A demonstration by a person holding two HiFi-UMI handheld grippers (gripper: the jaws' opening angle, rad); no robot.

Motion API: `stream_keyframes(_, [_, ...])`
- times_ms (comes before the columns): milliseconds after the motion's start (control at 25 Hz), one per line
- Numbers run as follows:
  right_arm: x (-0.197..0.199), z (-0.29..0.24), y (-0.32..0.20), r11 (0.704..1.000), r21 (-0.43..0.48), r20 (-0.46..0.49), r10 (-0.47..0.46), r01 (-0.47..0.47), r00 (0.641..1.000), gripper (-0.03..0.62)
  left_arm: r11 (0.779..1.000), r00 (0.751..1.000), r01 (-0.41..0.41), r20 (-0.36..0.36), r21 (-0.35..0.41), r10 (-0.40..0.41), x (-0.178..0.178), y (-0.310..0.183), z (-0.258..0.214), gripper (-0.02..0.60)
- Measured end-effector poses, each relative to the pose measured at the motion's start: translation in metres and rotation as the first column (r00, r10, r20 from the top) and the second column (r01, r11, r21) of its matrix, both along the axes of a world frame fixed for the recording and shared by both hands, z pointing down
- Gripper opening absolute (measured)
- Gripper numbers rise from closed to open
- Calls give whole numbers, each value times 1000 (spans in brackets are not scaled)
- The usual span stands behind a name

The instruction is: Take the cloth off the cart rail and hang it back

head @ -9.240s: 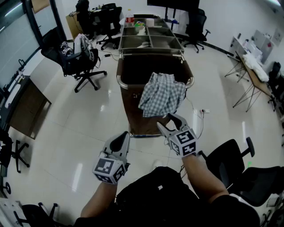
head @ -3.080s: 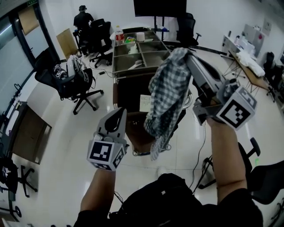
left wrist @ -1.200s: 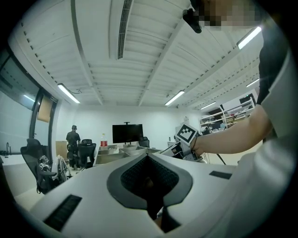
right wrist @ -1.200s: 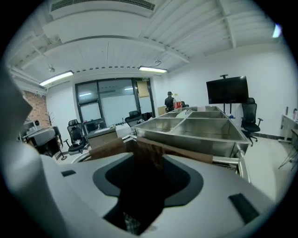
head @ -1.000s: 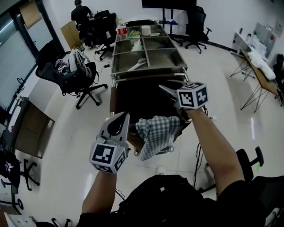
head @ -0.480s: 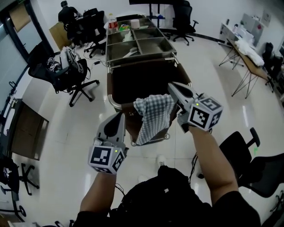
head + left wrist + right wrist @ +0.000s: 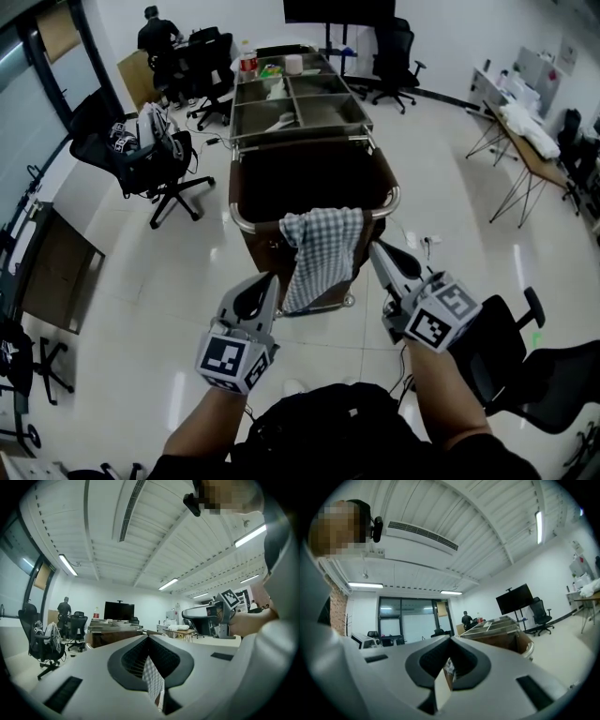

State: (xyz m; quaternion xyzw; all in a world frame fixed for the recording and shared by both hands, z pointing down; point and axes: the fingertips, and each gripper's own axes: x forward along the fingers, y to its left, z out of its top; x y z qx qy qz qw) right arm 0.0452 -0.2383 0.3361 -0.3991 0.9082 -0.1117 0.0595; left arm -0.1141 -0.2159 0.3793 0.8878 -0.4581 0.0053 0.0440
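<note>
Withdrawal looks like the step in hand. In the head view the cloth (image 7: 322, 253) is draped over the near rail (image 7: 240, 221) of the cart (image 7: 263, 255) and hangs down its front. The left gripper (image 7: 266, 279) is just beside its lower left edge and the right gripper (image 7: 376, 247) just beside its right edge, neither touching it. To do this well, I judge both should back straight away from the hanging edges so nothing snags. The drape also wants a check, since more cloth seems to hang outside than inside. The left gripper view adds what the head view cannot: its jaws are clenched on nothing, and the checked cloth shows only through the slit beyond them. The right gripper view shows its jaws, which have just been closing, meeting with nothing between them. The cart stands off to the right there, and the cloth cannot be made out.
</note>
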Motion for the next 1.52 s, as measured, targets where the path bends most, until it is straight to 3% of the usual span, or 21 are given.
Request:
stream_keyframes(320, [30,54,41,991,-102,-21,-84,81,996,3,994,994,112,-7,-7,-112,31,27,12,0])
stream_keyframes(840, [51,88,77,968,-114,-103,-235,223,966,3,977,977,209,45,-53,-206,83,88,41,0])
stream_keyframes(1520, [68,103,90,967,-112,-135,-245,230,960,3,976,976,209,71,-60,-204,107,106,56,0])
